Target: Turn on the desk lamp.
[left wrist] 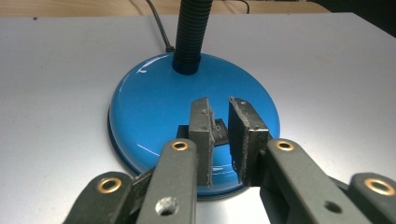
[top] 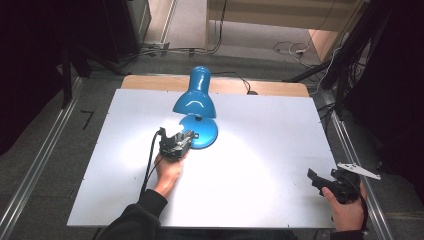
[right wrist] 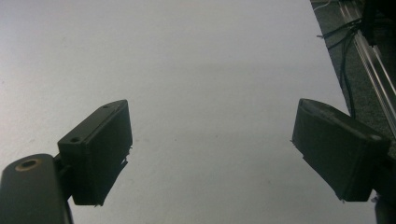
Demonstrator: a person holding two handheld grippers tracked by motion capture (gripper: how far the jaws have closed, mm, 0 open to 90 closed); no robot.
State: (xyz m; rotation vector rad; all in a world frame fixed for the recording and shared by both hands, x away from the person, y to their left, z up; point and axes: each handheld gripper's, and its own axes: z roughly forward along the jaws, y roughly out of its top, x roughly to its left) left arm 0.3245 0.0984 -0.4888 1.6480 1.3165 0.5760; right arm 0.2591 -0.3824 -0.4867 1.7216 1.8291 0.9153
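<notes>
A blue desk lamp stands at the back middle of the white table (top: 260, 165), its round base (top: 205, 132) under the bent shade (top: 195, 102). Light from the shade falls on the table to the left of the base. My left gripper (top: 184, 138) sits at the near edge of the base (left wrist: 149, 102). Its jaws stand a narrow gap apart (left wrist: 219, 105), just above the black rocker switch (left wrist: 220, 130), and grip nothing. The ribbed black neck (left wrist: 191, 32) rises behind. My right gripper (top: 314, 176) rests at the front right of the table, wide open (right wrist: 212, 133) over bare surface.
The lamp's black cord (top: 241, 79) runs off the far edge over a wooden board (top: 280, 89). Metal rails (top: 350, 150) and cables run along the right side, another rail (top: 40, 160) along the left. Dark stands and floor cables lie beyond the table.
</notes>
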